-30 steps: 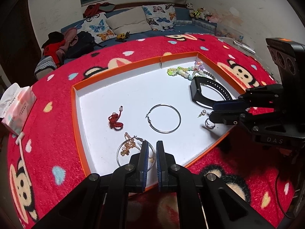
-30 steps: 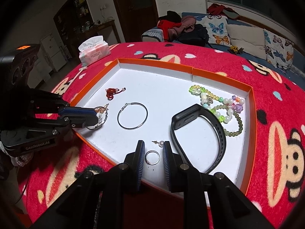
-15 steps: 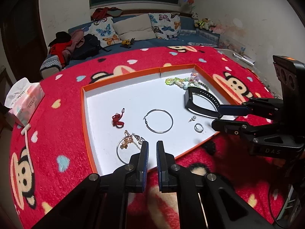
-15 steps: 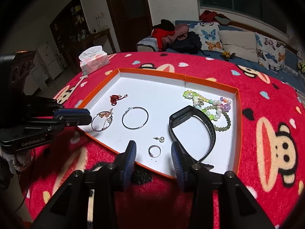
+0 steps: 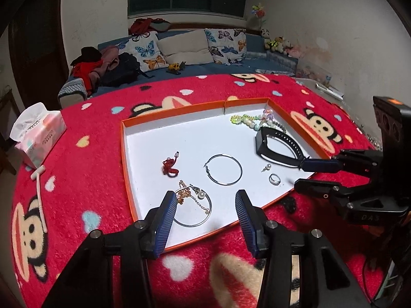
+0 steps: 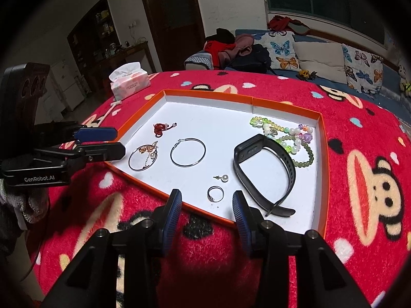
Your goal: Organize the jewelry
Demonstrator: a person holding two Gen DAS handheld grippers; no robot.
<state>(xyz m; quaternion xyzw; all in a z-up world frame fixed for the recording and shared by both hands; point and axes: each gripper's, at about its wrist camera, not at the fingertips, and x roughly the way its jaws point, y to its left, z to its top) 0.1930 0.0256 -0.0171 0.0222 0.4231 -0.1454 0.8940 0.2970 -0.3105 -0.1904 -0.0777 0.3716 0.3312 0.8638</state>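
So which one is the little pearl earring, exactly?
Look in the orange-edged white tray on the red blanket. Near its front edge, left of the black wristband, lies the pearl stud earring: one white bead on a short pin, just behind the plain silver ring.

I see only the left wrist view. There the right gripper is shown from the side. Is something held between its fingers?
Observer: No. In the right wrist view the right gripper has just been opening and nothing is between its pads. The small ring lies loose on the floor of the tray, under the gap.
Operator: A finger hides the end of the band from me. Where is it?
Observer: The strap tail of the black band lies flat near the tray's near rim, right of the ring.
Operator: And beside the band?
Observer: The dark green beads curve along its right side. I cannot tell whether they touch.
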